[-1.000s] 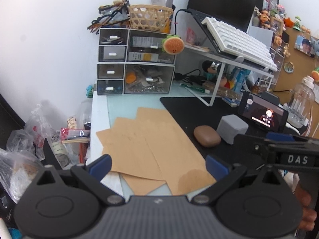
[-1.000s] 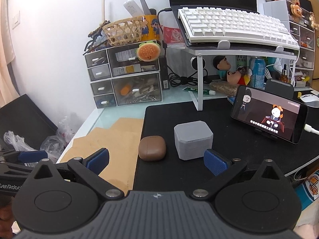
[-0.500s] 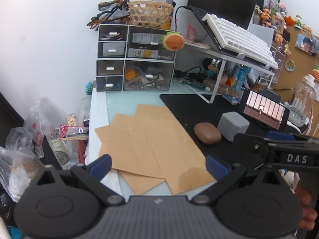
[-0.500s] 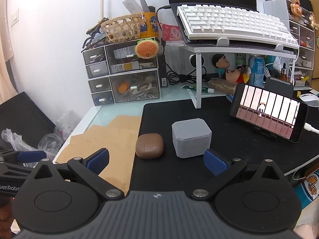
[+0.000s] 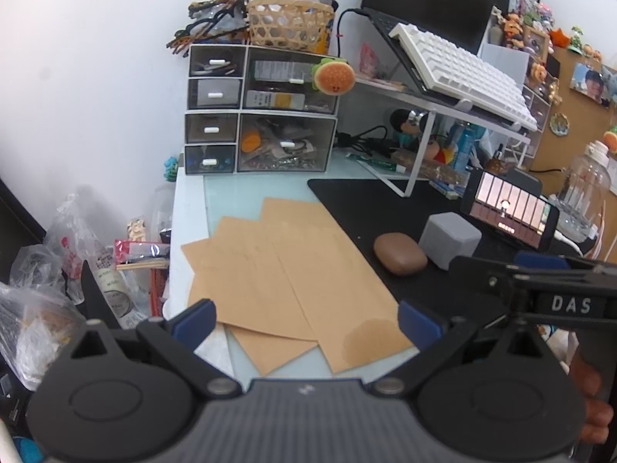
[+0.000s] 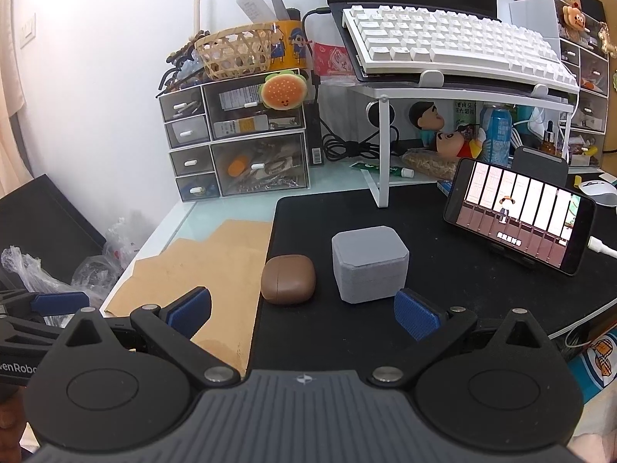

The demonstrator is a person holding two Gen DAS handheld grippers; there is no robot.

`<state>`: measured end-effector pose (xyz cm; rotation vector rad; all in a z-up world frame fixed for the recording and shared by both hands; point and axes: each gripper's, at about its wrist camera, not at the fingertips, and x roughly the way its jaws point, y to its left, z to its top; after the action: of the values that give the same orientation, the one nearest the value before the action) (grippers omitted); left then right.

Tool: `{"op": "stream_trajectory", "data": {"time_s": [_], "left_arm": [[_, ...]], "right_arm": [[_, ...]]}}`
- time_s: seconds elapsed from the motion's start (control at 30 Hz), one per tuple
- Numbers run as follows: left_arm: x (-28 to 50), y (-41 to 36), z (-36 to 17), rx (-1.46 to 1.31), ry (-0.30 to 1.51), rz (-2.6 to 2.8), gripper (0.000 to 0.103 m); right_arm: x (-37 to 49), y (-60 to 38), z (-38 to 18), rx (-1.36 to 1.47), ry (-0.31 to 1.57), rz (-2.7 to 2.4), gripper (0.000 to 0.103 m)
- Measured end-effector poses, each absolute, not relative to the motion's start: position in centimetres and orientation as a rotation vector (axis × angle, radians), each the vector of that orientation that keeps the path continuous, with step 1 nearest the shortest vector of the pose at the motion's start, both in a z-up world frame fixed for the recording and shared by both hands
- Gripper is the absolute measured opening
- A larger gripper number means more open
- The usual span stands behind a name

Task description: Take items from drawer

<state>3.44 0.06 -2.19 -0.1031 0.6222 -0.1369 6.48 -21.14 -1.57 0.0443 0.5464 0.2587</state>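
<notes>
Both hand-held grippers, left (image 5: 304, 322) and right (image 6: 302, 314), hover with jaws apart and empty above the near counter (image 5: 246, 193). Far left against the wall stands the drawer unit (image 6: 235, 139), all its drawers shut. They look like light, clear plastic, stiff but likely to slide or tip the unit if tugged hard. Each small white handle (image 6: 257, 166) seems the place to pinch. Contents look small, loose and easily spilled.
</notes>
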Motion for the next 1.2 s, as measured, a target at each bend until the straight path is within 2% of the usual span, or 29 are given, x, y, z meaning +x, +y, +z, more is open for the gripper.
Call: {"op": "stream_trajectory", "data": {"time_s": [1.2], "left_arm": [[3.55, 0.34, -2.28, -0.095, 0.628, -0.151, 0.102]], "right_arm": [[6.33, -21.15, -1.65, 0.039, 0.548, 0.252, 0.103]]}}
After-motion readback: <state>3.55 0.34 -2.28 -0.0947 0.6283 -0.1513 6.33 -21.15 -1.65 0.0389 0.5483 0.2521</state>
